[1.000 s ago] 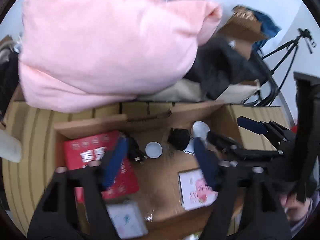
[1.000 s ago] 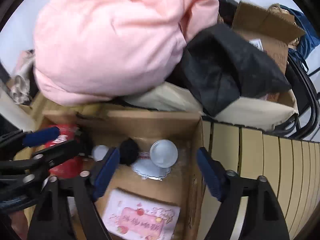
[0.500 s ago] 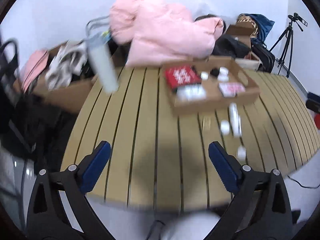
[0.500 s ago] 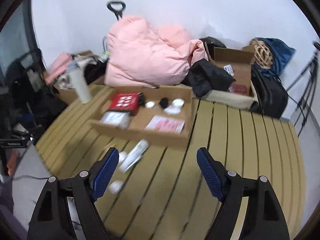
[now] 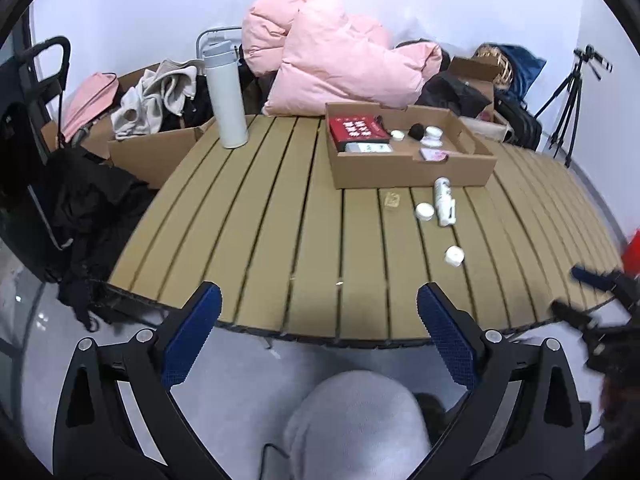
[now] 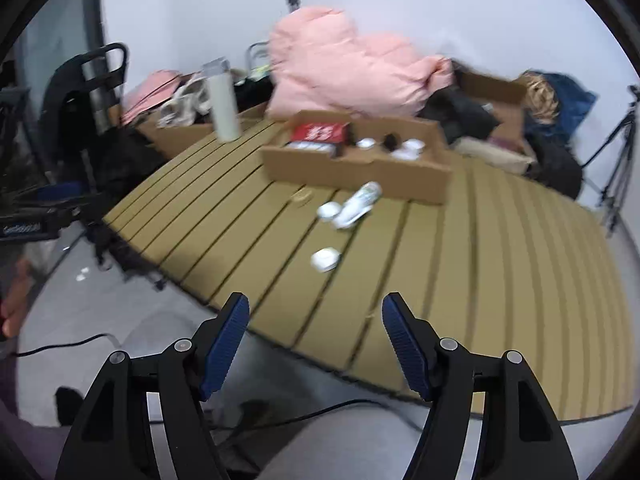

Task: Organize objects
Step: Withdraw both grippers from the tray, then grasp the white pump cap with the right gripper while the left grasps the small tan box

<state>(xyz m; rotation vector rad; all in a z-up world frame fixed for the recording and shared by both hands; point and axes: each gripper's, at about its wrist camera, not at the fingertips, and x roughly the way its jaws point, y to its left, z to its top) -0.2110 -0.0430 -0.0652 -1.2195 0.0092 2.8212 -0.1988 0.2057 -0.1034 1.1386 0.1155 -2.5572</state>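
Cardboard tray (image 5: pixel 412 170) on the slatted table (image 5: pixel 256 216), holding a red box (image 5: pixel 356 130); white tube (image 5: pixel 443 200) and two small jars (image 5: pixel 425 211) lie loose just before it. Left gripper (image 5: pixel 318 336) and right gripper (image 6: pixel 316 344), both wide open and empty, have withdrawn from over the tray to beyond the table edge: judged a pause before collecting the loose items

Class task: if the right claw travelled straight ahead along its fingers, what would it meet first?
Probably the near edge of the slatted table; the right claw is open and empty. Depth is uncertain.
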